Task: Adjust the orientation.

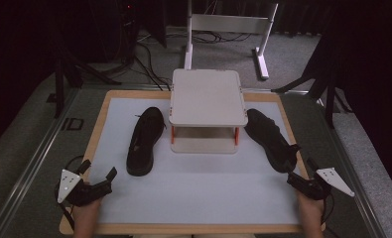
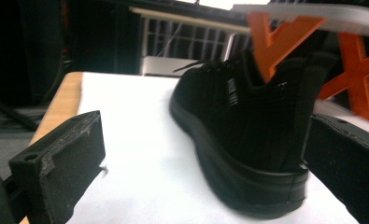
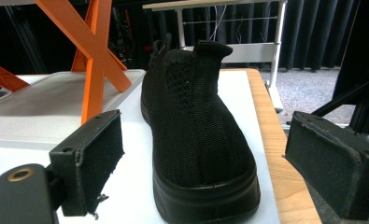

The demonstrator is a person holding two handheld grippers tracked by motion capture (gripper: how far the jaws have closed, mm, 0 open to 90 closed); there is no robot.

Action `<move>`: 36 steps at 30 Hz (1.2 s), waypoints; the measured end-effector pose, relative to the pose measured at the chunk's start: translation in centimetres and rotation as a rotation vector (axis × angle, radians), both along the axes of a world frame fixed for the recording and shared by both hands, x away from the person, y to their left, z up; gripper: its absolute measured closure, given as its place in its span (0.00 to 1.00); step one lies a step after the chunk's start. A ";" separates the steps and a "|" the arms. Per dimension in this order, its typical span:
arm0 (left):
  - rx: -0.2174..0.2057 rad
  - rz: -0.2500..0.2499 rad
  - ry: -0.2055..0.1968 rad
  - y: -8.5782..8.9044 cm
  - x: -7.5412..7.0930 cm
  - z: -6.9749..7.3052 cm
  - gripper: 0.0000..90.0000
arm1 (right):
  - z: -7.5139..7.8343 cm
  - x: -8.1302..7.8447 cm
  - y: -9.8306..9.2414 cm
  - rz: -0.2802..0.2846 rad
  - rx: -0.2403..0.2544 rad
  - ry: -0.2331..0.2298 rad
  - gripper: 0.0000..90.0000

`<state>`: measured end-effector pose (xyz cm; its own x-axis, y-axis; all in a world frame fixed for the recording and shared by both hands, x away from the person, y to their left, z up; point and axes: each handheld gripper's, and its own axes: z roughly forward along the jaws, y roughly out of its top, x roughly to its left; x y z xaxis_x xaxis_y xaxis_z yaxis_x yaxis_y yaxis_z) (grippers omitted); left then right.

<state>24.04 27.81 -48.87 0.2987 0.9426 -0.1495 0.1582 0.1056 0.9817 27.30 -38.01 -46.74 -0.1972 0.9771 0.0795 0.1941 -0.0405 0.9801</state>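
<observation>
High view: two black knit shoes (image 1: 145,142) (image 1: 272,139) are seen lying just beyond wide, empty left tongs (image 1: 100,172) and right tongs (image 1: 298,171), near the bench (image 1: 193,229) front corners.

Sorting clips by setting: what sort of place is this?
Probably a lab or studio recording rig: a white work mat with dark curtains behind, and cables on the carpet.

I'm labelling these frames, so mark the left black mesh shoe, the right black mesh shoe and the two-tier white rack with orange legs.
left black mesh shoe (image 1: 143,144), high view, its opening.
right black mesh shoe (image 3: 196,126), right gripper view, its heel.
two-tier white rack with orange legs (image 1: 207,96), high view, its top shelf.
</observation>
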 end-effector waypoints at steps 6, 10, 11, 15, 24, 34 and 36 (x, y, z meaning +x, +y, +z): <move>-0.033 -0.049 0.028 0.4 0.1 0.2 0.00 | 0.0 0.1 -0.1 0.014 0.013 0.006 0.12; -0.026 -0.076 0.036 0.3 0.0 0.4 0.00 | 0.0 0.1 0.0 0.024 0.010 0.008 0.12; -0.015 -0.084 0.043 0.2 0.1 0.6 0.00 | 0.0 0.0 0.1 0.020 0.006 0.004 0.12; -0.043 -0.102 0.060 0.0 0.4 1.4 0.00 | 0.0 0.1 0.0 0.028 0.010 0.016 0.13; 0.007 -0.163 0.111 -0.8 1.6 3.1 0.01 | -0.1 0.2 0.1 0.031 0.008 0.022 0.14; 0.079 -0.228 0.197 -1.7 3.4 5.5 0.01 | -0.1 0.3 0.1 0.042 0.017 0.032 0.14; 0.092 -0.228 0.202 -1.9 3.6 5.8 0.01 | -0.1 0.3 0.1 0.045 0.018 0.033 0.14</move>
<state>27.61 25.94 -43.11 0.4769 0.8670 -0.1444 0.3601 -0.0429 0.9319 27.59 -37.95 -46.84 -0.2381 0.9656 0.1043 0.2289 -0.0485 0.9723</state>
